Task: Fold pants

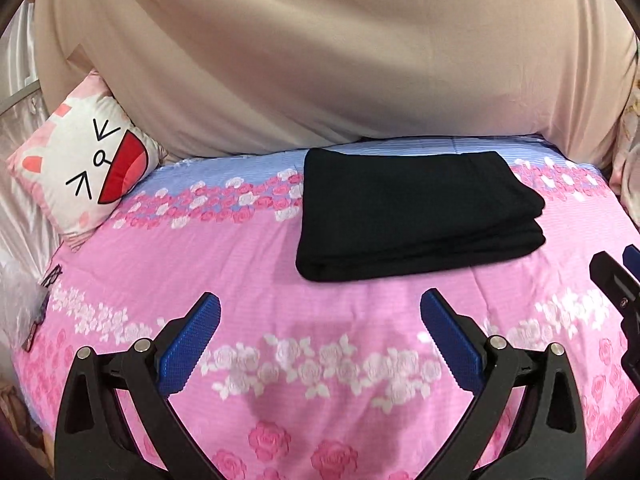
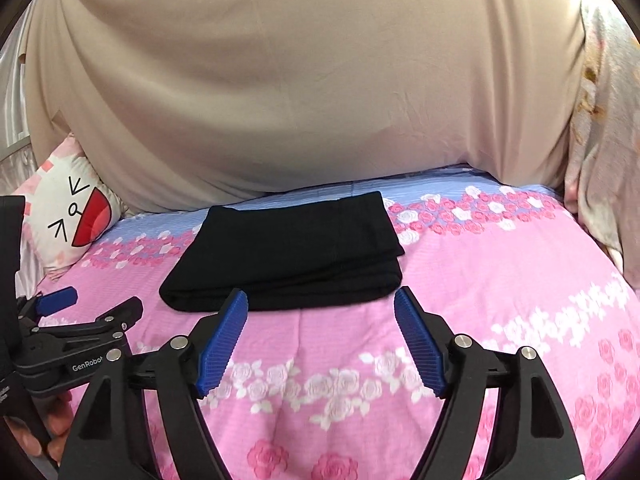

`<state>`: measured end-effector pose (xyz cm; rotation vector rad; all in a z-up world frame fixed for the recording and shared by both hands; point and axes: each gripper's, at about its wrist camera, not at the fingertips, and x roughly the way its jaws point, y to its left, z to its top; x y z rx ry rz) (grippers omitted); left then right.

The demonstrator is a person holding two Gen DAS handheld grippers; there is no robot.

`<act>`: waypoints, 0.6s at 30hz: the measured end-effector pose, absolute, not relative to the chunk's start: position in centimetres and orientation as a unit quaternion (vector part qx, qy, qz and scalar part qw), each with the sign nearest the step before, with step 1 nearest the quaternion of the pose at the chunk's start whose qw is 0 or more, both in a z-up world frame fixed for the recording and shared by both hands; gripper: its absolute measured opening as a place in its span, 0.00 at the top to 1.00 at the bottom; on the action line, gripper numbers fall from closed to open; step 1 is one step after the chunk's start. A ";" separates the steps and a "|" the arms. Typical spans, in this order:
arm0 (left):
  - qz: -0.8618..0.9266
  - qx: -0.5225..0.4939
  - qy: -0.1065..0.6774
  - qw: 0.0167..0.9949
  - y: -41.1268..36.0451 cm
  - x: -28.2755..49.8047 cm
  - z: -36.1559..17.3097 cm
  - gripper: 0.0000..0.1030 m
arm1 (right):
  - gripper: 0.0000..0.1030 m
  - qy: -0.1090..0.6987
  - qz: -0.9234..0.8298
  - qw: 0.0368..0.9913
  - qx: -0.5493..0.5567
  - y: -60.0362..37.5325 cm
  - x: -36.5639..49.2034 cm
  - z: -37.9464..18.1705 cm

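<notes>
The pants point(image 1: 416, 216) lie folded into a flat black rectangle on the bed point(image 1: 248, 248), toward its far side, with stacked layers showing along their right edge. In the right wrist view the pants point(image 2: 288, 252) sit just beyond the fingertips, slightly left of centre.

The left gripper point(image 1: 320, 320) hangs above the pink rose-print cover, jaws spread wide, nothing between its blue pads point(image 1: 188, 344). It is short of the pants' near edge and not touching them. The right gripper point(image 2: 320, 316) is also wide open and empty, its left pad point(image 2: 224, 344) overlapping the pants' near edge in the picture; whether it touches the cloth cannot be told.

Each gripper shows in the other's camera: the right gripper point(image 1: 618, 280) at the right edge of the left wrist view, the left gripper point(image 2: 86, 310) at the lower left of the right wrist view, with part of the hand point(image 2: 52, 428) holding it below.

Behind the pants a large beige sheet point(image 1: 304, 64) hangs down to the bed's far edge. A cat-face cushion point(image 1: 86, 160) leans at the far left, well apart from the pants. A clear plastic bag point(image 1: 20, 304) lies at the bed's left edge, and pale flowered fabric point(image 2: 600, 128) hangs on the right. Nothing lies between either gripper and the pants.
</notes>
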<state>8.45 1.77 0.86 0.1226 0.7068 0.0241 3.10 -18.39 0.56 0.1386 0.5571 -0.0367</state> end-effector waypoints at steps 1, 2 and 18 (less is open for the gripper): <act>0.012 0.060 0.347 0.936 1.8 8.2 0.8 0.05 | 0.29 0.275 -0.019 0.959 0.070 -18.4 2.8 0.5; 0.012 0.060 0.348 0.936 1.8 7.9 0.7 0.05 | 0.29 0.276 -0.018 0.958 0.072 -18.5 2.5 0.4; 0.014 0.047 0.350 0.935 2.2 5.0 0.0 0.05 | 0.27 0.285 -0.013 0.956 0.068 -17.0 -0.3 -0.5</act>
